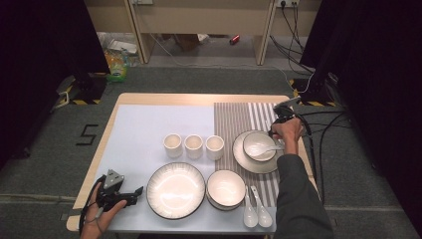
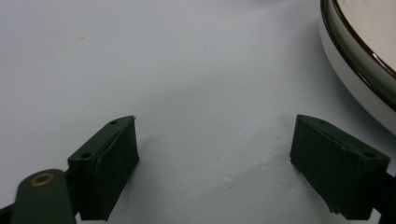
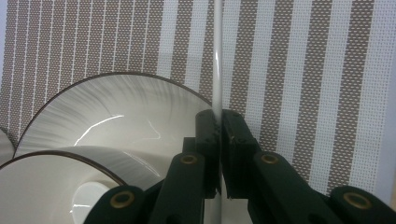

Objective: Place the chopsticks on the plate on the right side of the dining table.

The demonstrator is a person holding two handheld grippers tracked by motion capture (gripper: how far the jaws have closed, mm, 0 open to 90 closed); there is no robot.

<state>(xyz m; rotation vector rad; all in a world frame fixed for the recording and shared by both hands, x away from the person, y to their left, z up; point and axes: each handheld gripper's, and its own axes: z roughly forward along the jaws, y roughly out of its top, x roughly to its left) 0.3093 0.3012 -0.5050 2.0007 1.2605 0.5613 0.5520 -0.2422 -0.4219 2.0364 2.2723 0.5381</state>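
A white spoon (image 1: 263,149) lies with its scoop in a small bowl (image 1: 254,139) that stands on a plate (image 1: 240,157) on the striped placemat. My right gripper (image 1: 276,133) is at the bowl's right rim, shut on the spoon's thin handle (image 3: 217,56), which runs straight up between the jaws of the right gripper (image 3: 219,116). The bowl (image 3: 42,182) and the plate (image 3: 116,107) sit at the left of those jaws. My left gripper (image 1: 135,194) rests open on the pale mat, just left of the large plate (image 1: 175,190). Nothing is between the jaws of the left gripper (image 2: 215,140), and the plate's rim (image 2: 355,60) is at the upper right.
Three white cups (image 1: 193,146) stand in a row mid-table. A stack of bowls (image 1: 226,188) sits right of the large plate, with two more spoons (image 1: 256,213) beside it. The pale mat (image 1: 149,124) is bare at the back left. Cables trail off the table's right side.
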